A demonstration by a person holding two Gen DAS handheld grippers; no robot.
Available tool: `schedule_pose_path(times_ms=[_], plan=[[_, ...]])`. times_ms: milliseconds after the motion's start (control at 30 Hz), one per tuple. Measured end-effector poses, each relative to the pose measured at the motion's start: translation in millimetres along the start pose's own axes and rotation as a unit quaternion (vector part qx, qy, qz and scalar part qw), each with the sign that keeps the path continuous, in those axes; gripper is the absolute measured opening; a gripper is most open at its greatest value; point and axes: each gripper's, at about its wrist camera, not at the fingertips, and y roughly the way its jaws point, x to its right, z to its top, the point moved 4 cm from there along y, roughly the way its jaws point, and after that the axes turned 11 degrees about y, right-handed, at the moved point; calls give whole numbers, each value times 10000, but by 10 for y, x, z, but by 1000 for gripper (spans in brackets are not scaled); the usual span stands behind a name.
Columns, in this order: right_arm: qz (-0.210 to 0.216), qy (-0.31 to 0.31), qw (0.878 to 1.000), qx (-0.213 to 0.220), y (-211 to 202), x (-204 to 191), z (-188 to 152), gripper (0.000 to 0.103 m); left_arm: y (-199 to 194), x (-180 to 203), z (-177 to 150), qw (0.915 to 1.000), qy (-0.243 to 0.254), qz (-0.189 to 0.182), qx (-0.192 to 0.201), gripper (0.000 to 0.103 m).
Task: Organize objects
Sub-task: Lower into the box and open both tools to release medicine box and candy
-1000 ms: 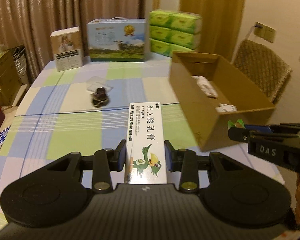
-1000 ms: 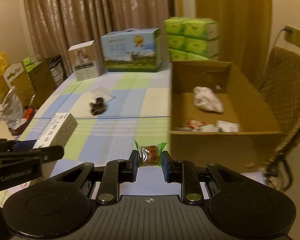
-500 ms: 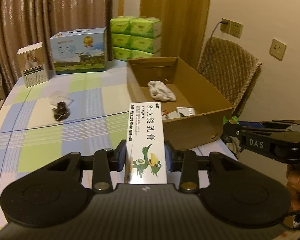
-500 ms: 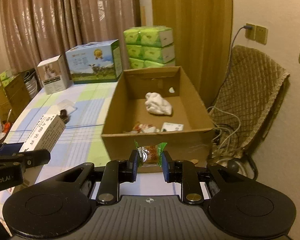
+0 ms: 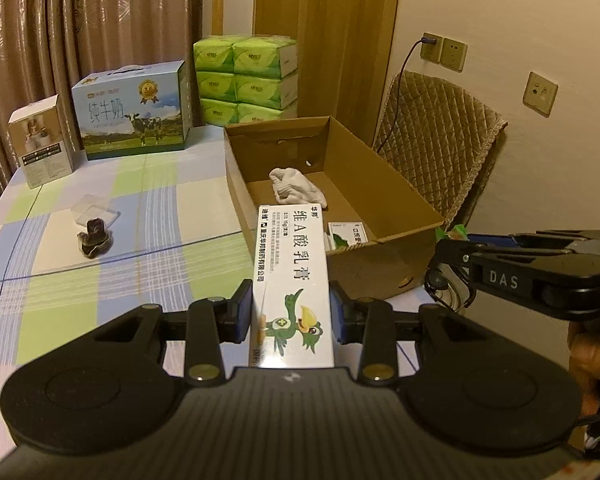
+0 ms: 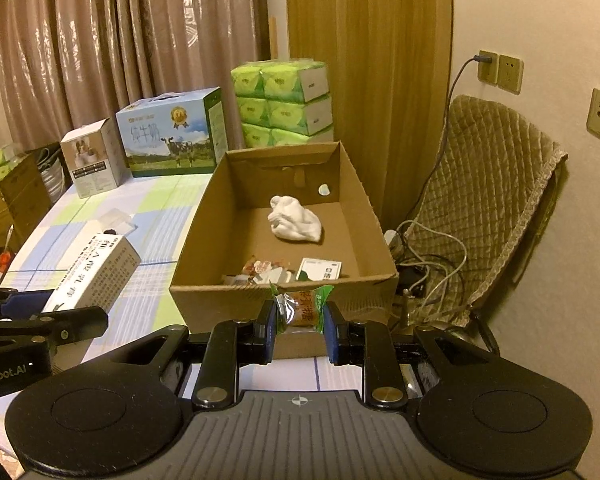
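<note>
The left gripper (image 5: 291, 312) had its jaws closed against the two long sides of a white ointment carton (image 5: 292, 280), which was held in the air above the near edge of the checked tablecloth (image 5: 100, 280), just left of the open cardboard box (image 5: 380, 216). The right gripper (image 6: 300, 320) had its jaws pinched on a small green-ended wrapped snack (image 6: 302, 308), held just in front of the box's near wall. Inside the box lay a crumpled white cloth (image 6: 296, 220) toward the far end and a small white-and-green packet (image 6: 320, 269) near the front.
</note>
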Motion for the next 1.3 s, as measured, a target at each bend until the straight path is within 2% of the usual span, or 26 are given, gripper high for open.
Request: schedule_pose_path(times_ms=[333, 600, 867, 1167, 1233, 1300], plan=[[56, -86, 9999, 85, 158, 51, 328, 21, 231, -19, 423, 9999, 4, -26, 116, 33], [131, -41, 9999, 57, 381, 122, 582, 21, 558, -73, 704, 9999, -4, -79, 77, 33], [129, 74, 9999, 9, 665, 220, 785, 21, 880, -145, 885, 9999, 15, -110, 41, 33], [93, 252, 9996, -80, 929, 385, 855, 21, 1258, -170, 1004, 9999, 27, -137, 77, 33], [89, 278, 9995, -103, 969, 416, 848, 21, 1330, -200, 1027, 9998, -31, -166, 109, 42], [102, 306, 9994, -129, 997, 437, 835, 21, 1357, -225, 1041, 9998, -19, -159, 94, 43]])
